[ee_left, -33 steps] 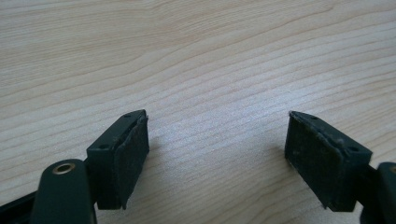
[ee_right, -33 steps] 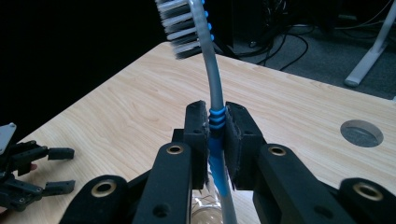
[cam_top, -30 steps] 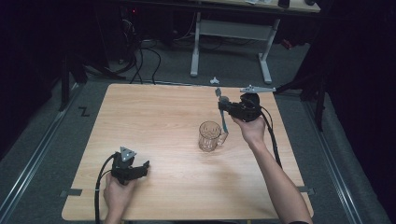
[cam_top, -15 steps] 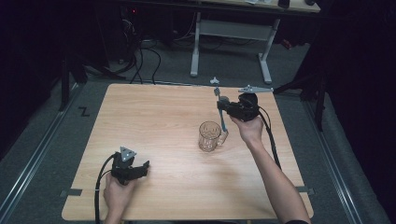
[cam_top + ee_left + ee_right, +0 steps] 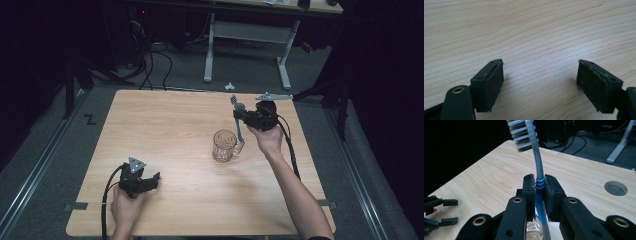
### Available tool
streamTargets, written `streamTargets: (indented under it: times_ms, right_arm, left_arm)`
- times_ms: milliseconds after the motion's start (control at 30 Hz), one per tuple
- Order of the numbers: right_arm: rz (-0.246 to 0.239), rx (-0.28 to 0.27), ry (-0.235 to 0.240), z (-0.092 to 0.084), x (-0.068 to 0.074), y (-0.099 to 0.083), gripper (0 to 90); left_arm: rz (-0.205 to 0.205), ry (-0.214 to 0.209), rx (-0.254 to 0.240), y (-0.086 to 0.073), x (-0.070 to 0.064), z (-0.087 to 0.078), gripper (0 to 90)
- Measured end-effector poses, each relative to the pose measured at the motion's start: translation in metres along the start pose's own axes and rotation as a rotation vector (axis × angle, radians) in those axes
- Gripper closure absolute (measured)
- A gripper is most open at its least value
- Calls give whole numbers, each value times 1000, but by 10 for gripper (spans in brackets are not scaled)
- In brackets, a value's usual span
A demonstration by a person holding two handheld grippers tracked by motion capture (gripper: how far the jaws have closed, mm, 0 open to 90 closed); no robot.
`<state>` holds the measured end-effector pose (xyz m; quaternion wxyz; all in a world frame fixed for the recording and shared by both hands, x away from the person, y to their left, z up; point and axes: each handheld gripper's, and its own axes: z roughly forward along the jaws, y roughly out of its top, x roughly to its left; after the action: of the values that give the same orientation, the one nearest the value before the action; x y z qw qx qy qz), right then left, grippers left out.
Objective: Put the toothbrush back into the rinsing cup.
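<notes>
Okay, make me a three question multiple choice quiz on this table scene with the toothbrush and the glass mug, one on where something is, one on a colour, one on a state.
1. Where is the toothbrush?
A. Flat on the table
B. Clamped in the right gripper, bristles up, lower end over the glass mug
C. Between the left gripper's jaws

2. What colour is the grip band on the toothbrush handle?
A. Blue
B. Red
C. Yellow

3. How does the left gripper stand?
A. Shut on the mug
B. Shut on the toothbrush
C. Open, with bare table between its jaws

Answers:
1. B, the right gripper view shows both pads pressing the handle, with the mug's glass just below.
2. A, blue ridges sit right between the pads.
3. C, the left gripper view shows the jaws wide apart over bare wood.
</notes>
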<state>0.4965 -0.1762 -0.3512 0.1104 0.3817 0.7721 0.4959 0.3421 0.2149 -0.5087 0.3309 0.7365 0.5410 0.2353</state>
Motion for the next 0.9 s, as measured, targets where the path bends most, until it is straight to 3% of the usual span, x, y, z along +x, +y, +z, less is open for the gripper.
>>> streamTargets:
  times_ms: [900]
  right_arm:
    - [14, 7, 2, -10, -7, -10, 801]
  left_arm:
    - [-1, 0, 0, 0, 0, 0, 223]
